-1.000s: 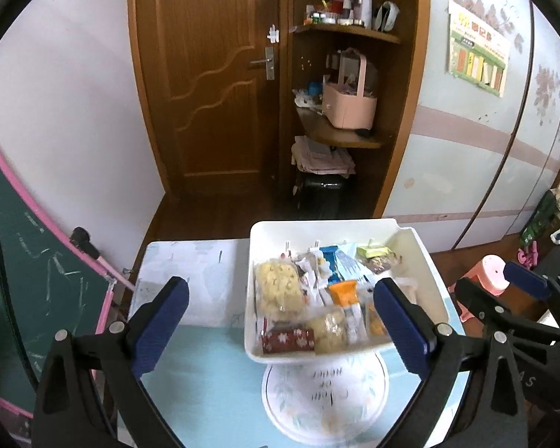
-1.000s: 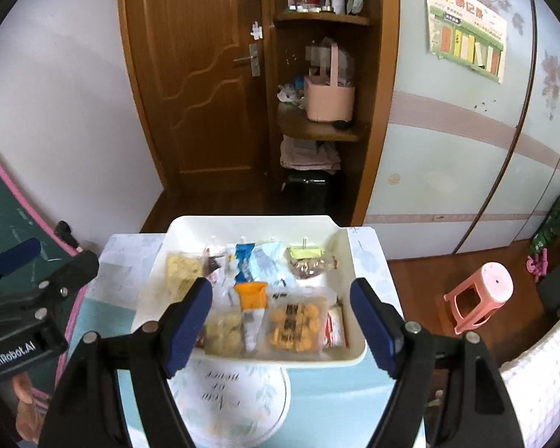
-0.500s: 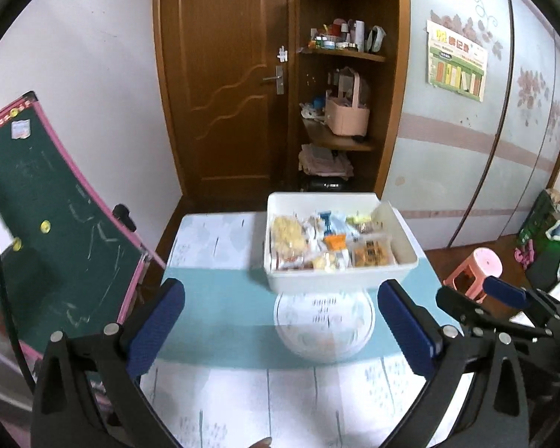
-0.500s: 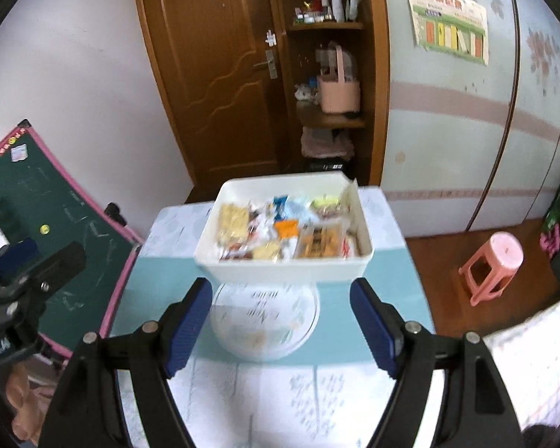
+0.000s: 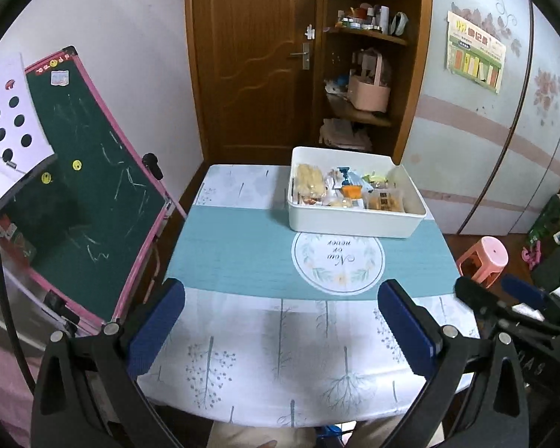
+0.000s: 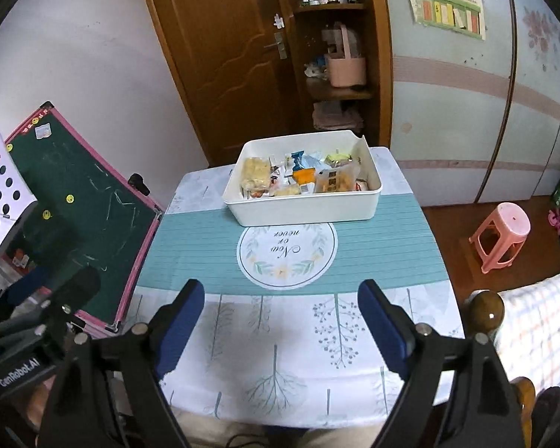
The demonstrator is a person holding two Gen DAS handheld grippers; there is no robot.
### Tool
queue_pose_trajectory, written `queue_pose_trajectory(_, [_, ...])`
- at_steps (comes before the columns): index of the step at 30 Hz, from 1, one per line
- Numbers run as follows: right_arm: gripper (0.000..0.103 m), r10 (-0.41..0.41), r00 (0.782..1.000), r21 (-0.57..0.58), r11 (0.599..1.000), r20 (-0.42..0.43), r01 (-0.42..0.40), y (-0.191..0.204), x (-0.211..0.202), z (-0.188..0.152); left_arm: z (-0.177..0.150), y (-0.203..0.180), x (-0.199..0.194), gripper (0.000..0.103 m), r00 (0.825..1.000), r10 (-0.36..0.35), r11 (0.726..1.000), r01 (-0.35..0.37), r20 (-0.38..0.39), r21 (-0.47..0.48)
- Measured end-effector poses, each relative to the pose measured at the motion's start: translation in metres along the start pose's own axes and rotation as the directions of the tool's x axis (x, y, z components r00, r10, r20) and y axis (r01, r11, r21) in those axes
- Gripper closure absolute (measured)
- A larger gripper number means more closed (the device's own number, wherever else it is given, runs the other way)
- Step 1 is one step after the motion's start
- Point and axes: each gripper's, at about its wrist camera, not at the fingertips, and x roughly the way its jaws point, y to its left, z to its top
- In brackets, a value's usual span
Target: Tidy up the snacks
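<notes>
Now the white bin (image 5: pixel 354 220) (image 6: pixel 306 207) of snacks (image 5: pixel 345 190) (image 6: pixel 298 181) sits at the far end of the bench (image 5: pixel 242 336) (image 6: pixel 280 336), toward its right side, its near wall touching the round printed emblem (image 5: pixel 338 261) (image 6: pixel 286 252) on the teal band of the tablecloth. Inside it lie wrapped packets side by side: a pale yellow bag at the left, an orange packet near the middle, a clear pack of golden biscuits to the right, with blue and green wrappers behind them.

Both grippers hang over the near edge of the bench, well apart from the bin. The left gripper (image 5: pixel 280 326) has its jaws spread wide with nothing between the blue pads. The right gripper (image 6: pixel 280 323) likewise stands with jaws wide apart and empty; from the left wrist view part of it shows at the right edge (image 5: pixel 504 298).

A green chalkboard (image 5: pixel 86 194) (image 6: pixel 74 201) in a pink frame leans left of the bench. Behind the bench stand a wooden door (image 5: pixel 250 56) (image 6: pixel 220 56) and open shelves holding a pink basket (image 5: pixel 367 91) (image 6: pixel 345 67). A pink stool (image 5: pixel 483 257) (image 6: pixel 502 231) stands on the floor to the right.
</notes>
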Motion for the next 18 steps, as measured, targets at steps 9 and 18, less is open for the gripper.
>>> queue_pose_trajectory(9, [0.018,-0.019,1.000,0.038,0.999,0.014,0.019,-0.003,-0.013,-0.009,-0.010,0.003,0.012,0.000,0.998,0.001,0.999,-0.003,-0.055,-0.039])
queue_pose_trajectory(18, [0.016,0.001,1.000,0.006,1.000,0.007,-0.001,0.005,-0.014,-0.012,-0.010,-0.001,-0.002,0.000,0.999,0.034,0.999,-0.034,0.006,-0.035])
